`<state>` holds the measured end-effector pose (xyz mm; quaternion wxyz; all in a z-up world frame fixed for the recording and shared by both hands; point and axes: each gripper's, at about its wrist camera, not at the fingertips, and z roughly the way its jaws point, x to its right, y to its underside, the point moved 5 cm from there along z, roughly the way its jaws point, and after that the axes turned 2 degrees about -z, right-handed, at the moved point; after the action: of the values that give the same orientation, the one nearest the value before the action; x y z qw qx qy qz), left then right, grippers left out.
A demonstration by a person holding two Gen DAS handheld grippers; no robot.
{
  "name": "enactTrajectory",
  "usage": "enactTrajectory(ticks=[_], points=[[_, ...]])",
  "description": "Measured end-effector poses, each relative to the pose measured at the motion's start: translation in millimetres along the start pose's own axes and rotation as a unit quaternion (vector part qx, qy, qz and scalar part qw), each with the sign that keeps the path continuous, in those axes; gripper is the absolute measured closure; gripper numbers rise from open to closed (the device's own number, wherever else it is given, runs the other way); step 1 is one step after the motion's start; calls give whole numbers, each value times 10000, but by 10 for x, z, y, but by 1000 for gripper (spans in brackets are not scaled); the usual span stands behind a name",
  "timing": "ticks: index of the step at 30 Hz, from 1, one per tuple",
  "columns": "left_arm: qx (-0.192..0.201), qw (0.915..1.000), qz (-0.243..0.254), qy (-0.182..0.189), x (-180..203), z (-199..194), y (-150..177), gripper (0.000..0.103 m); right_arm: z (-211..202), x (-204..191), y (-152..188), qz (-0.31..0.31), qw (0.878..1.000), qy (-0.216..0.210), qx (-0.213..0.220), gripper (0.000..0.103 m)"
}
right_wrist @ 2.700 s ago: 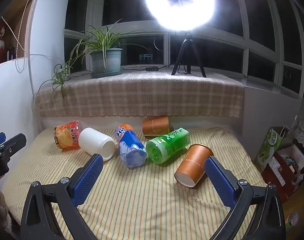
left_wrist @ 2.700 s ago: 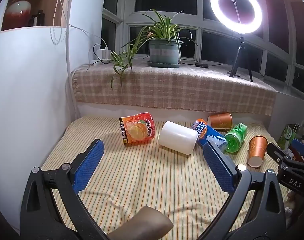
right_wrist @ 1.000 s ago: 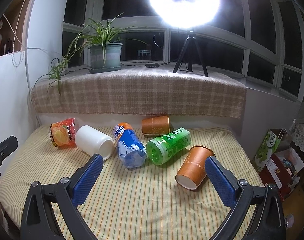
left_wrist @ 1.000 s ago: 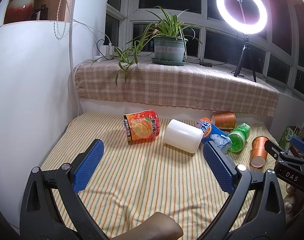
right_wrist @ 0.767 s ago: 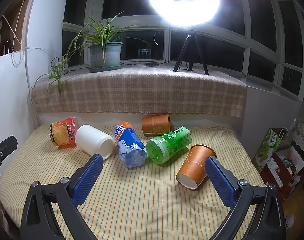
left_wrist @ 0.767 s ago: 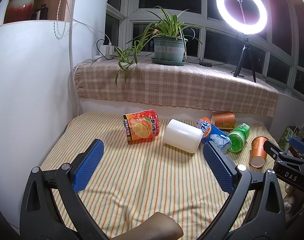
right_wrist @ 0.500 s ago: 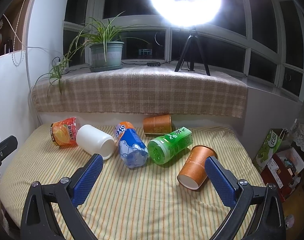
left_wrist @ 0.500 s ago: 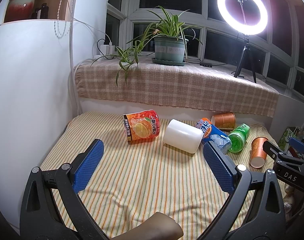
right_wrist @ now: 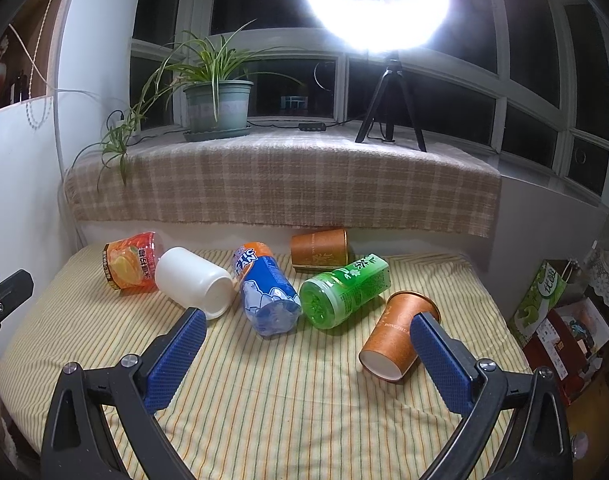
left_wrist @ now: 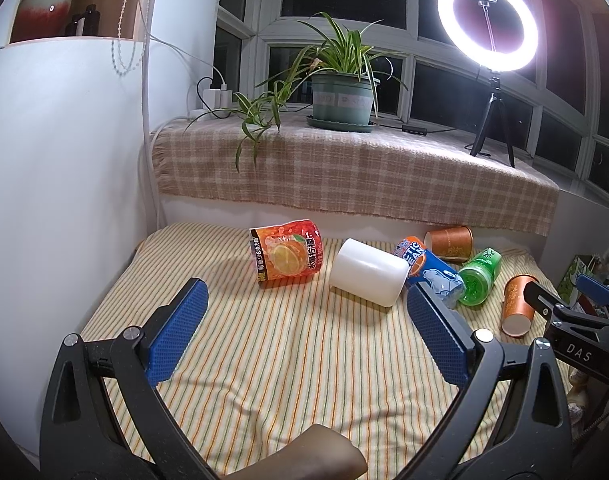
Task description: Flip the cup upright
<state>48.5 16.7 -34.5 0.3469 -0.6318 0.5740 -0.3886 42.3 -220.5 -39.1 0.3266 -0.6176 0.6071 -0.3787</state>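
Observation:
Several cups lie on their sides on a striped cloth table point(right_wrist: 288, 408). From left: an orange-print cup point(right_wrist: 130, 263), a white cup point(right_wrist: 192, 282), a blue cup point(right_wrist: 266, 290), a brown paper cup point(right_wrist: 319, 249) at the back, a green cup point(right_wrist: 344, 290), and a brown paper cup point(right_wrist: 398, 336) at the right. My right gripper point(right_wrist: 304, 344) is open and empty, its right pad close to the right brown cup. My left gripper point(left_wrist: 306, 324) is open and empty, in front of the white cup point(left_wrist: 368, 272) and the orange-print cup point(left_wrist: 287, 254).
A ledge with a checked cloth point(right_wrist: 280, 184) runs behind the table, with a potted plant point(right_wrist: 218, 106) and a ring light on a tripod point(right_wrist: 388, 108). A white wall point(left_wrist: 64, 184) stands at the left. Bags and boxes point(right_wrist: 556, 316) sit beyond the table's right edge.
Both grippers stay open. The views have shifted only slightly; the cups have not moved.

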Motion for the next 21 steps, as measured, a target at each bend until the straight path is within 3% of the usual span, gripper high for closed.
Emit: enactTrajectory(ticks=[13,21], points=[[-37,9999,-63,-105,-125,-30,8,2,153,-106,-68,-211,9995,-211,-118,0],[-120,9997,-57,-200,-266,-61,62,2,596,-207,-165,-477,9927,-887,-658,0]])
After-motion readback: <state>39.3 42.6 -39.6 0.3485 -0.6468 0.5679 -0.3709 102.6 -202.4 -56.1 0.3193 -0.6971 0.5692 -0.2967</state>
